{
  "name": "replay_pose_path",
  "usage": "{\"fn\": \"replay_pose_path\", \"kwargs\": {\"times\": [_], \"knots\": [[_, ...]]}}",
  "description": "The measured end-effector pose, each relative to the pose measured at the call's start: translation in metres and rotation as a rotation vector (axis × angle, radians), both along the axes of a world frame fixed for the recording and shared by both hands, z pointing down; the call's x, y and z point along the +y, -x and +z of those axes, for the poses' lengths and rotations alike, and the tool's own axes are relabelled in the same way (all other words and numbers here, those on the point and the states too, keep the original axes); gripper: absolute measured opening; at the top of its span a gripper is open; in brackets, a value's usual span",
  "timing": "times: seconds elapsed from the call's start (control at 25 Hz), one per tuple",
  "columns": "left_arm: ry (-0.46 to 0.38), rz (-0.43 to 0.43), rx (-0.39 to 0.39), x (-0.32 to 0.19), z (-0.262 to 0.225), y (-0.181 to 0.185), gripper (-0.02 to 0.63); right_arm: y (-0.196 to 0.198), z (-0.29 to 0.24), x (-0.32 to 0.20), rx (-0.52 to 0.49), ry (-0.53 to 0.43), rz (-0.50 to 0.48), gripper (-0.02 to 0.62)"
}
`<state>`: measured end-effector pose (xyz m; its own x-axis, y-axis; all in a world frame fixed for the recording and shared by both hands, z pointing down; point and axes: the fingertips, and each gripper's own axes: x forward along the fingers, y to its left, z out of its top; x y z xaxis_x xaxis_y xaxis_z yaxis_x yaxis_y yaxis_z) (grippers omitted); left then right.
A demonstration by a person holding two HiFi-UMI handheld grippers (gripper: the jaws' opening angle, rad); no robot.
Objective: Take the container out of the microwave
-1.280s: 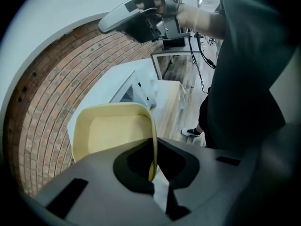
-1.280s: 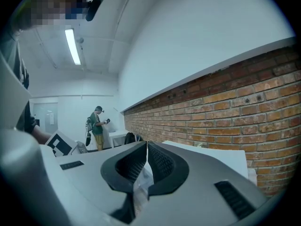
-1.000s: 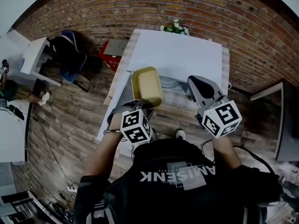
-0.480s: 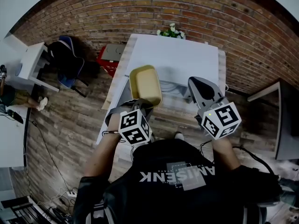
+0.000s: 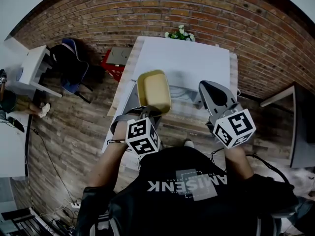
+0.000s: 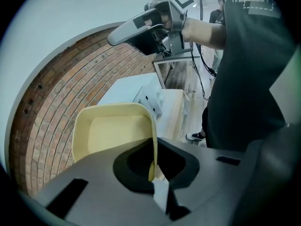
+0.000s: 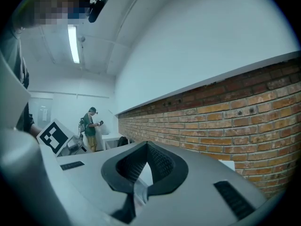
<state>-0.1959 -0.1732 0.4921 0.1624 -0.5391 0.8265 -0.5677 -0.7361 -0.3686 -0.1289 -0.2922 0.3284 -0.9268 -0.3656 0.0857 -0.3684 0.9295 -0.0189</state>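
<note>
Container (image 5: 154, 91) is out already, I judge: left gripper (image 5: 149, 112) pinches its rim, holding it in air above bench (image 5: 197, 58). Right gripper (image 5: 206, 87) pressed together, empty. Left to do: maybe put it down

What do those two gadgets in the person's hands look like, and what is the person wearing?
Each hand carries a smooth grey plastic gripper, the left gripper and the right gripper. Each tapers to a beak-like tip with dark ribbed pads inside, and each bears a white cube printed with black square markers. The person wears a black short-sleeved T-shirt with white lettering.
</note>
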Motion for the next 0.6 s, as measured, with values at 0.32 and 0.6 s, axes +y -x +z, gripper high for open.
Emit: {"fn": "replay_pose_path", "kwargs": {"times": [0.32, 0.6], "knots": [[0.004, 0.003, -0.021, -0.0021, 0.008, 0.0021, 0.015, -0.0027, 0.0036, -0.0012, 0.012, -0.003, 0.008, 0.04], [0.006, 0.008, -0.013, -0.0026, 0.0082, 0.0017, 0.015, -0.0035, 0.0064, -0.0021, 0.019, 0.007, 0.019, 0.04]]}}
